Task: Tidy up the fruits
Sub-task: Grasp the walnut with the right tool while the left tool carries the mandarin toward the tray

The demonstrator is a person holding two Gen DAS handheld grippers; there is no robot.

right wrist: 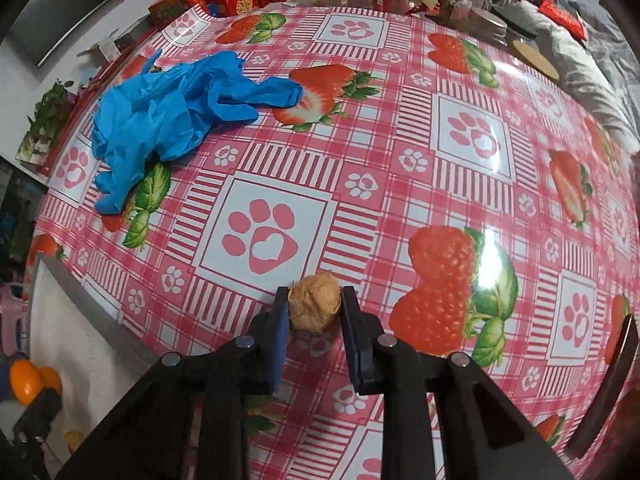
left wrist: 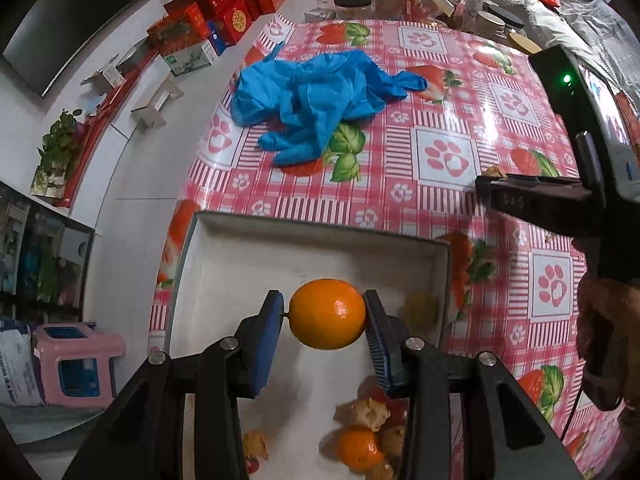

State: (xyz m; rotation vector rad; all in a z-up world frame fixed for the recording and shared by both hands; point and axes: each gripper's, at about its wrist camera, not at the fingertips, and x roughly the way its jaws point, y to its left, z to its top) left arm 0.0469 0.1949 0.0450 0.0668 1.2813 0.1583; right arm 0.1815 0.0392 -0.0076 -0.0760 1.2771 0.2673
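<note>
Definitely somebody's home, a lived-in family room rather than any lab or shop. Surface covered in a glossy pink plaid oilcloth point(right wrist: 400, 184) with strawberries and paw prints. Crumpled blue disposable gloves point(left wrist: 316, 100) dropped on it. Far end crowded with jars point(left wrist: 352, 4), packets and general household clutter. Red gift boxes point(left wrist: 236, 0) piled along the white wall, with a small leafy potted plant point(left wrist: 60, 140) nearby. Pink plastic stool point(left wrist: 76, 364) down on the floor. Grey rumpled bedding point(left wrist: 560, 20), like a bed or sofa, just past the far right edge.
</note>
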